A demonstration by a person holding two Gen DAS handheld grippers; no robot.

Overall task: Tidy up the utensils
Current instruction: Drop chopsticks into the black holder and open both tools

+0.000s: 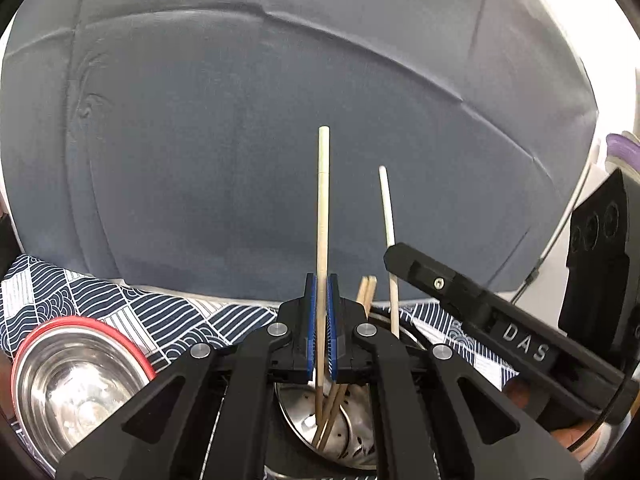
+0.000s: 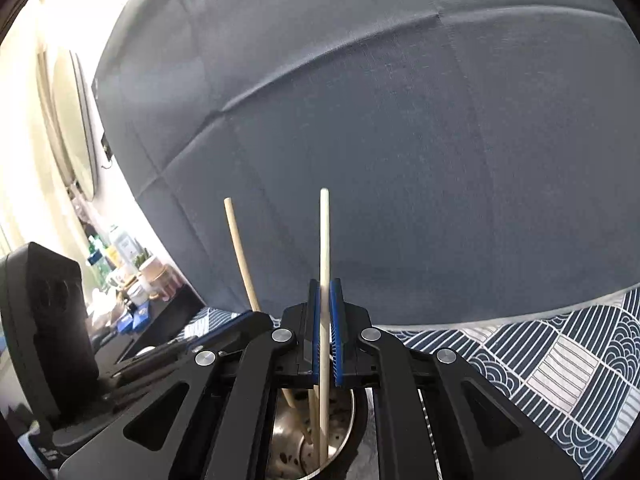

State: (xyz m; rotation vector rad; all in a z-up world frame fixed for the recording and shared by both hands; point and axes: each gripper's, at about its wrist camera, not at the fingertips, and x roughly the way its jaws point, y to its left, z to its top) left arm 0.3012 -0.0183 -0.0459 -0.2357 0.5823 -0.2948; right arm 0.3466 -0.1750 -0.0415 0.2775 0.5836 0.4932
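I'm holding one chopstick in each gripper right now: the left gripper [image 1: 321,312] is pinching a pale chopstick [image 1: 323,200] upright between its blue pads, and the right gripper [image 2: 327,320] is clamping its own chopstick [image 2: 324,248] the same way, jaws pressed tight on the wood with no gap showing. Below both sets of fingers, at six o'clock in each wrist view, I'm looking straight into the perforated steel holder [image 1: 352,428], and both sticks' lower ends are reaching down inside its rim. A few other chopsticks [image 1: 368,292] are already leaning in there, so I'm judging part of the sorting as done. The right gripper's stick is showing at about one o'clock from my left jaws. Off at eight o'clock in the left view, a steel bowl with a red rim [image 1: 76,380] is sitting on the patterned cloth [image 1: 168,312], apart from the holder. What I'm reckoning is left: letting go of both sticks, then whatever utensils lie out of view.
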